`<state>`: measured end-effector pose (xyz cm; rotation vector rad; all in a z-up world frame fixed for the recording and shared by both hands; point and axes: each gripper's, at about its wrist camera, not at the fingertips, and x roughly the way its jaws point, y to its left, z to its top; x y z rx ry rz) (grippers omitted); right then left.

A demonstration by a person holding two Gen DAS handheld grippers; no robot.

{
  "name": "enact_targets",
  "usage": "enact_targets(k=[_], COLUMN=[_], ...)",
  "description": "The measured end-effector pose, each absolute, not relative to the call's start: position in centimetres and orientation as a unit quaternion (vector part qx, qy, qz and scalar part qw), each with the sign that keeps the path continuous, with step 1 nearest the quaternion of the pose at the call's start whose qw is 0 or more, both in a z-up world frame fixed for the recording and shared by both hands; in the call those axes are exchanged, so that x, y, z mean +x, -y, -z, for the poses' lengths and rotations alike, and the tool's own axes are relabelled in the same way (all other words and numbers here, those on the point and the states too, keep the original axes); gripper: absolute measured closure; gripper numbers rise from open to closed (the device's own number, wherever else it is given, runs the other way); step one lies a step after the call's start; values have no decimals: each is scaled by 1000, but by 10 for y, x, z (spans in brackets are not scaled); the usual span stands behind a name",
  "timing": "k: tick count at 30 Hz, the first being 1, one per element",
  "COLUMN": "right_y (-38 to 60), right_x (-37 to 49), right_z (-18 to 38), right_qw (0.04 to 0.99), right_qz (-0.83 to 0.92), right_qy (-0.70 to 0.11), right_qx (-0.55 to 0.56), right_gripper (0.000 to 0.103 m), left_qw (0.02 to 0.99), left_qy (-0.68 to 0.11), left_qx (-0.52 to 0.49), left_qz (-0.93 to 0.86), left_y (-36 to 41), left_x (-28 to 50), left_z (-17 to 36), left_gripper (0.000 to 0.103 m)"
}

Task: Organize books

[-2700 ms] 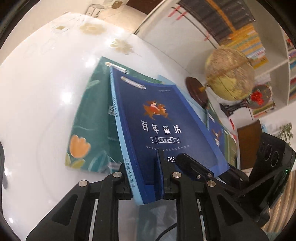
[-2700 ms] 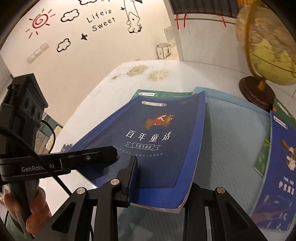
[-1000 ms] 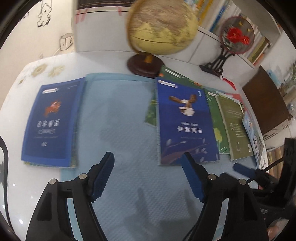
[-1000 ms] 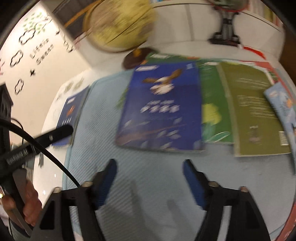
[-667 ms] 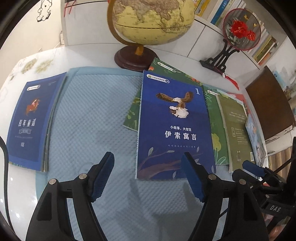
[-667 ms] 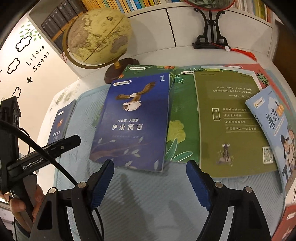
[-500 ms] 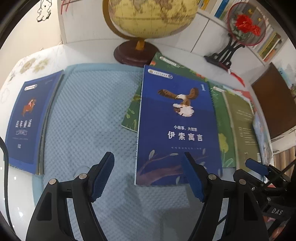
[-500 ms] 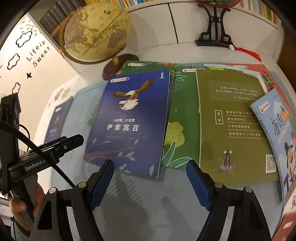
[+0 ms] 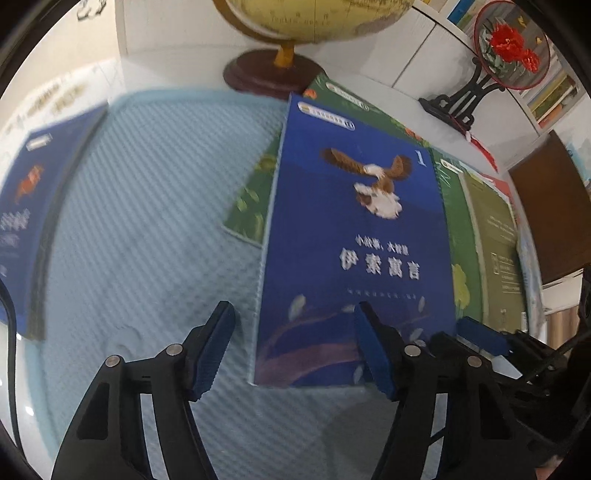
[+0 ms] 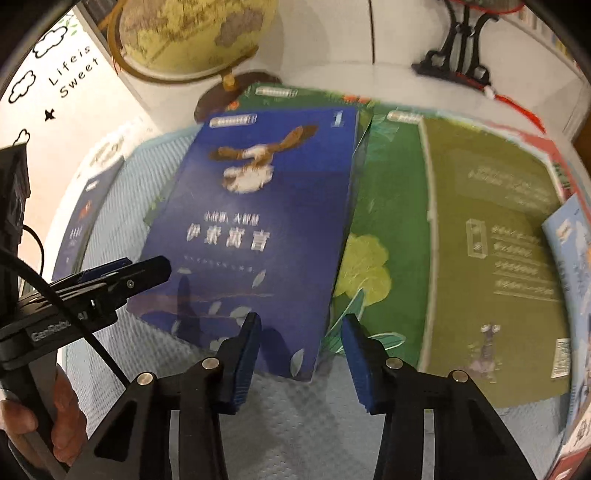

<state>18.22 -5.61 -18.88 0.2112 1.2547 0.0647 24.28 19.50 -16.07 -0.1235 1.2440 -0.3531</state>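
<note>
Eagle book [image 10: 258, 236] is being approached for pickup: both grippers [image 9: 295, 347] [image 10: 301, 350] are spread, just narrowing, nothing pinched; near edge must be straddled next.

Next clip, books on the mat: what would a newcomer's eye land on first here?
The deep blue book with the eagle in the middle of the pale blue mat, overlapping green books to its right. Both grippers, left and right, straddle its near corners, jaws just closing, nothing gripped. Behind stands a yellow globe.
</note>
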Motion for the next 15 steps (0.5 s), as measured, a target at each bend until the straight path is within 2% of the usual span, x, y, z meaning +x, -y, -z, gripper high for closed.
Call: enact_targets(k=[8, 15], right_y=[52, 60], right_x=[165, 113], right_z=[189, 188], right_qw=[795, 780], right_qz=[-80, -90], right_qy=[-594, -613], right_qx=[93, 86], right_gripper=[56, 56], left_qw=[784, 760], left_qy=[-583, -602], left_qx=[-77, -71], left_qz=[199, 235], left_y=[-198, -200], left_x=[215, 158], left_z=[159, 162], left_gripper=[39, 39])
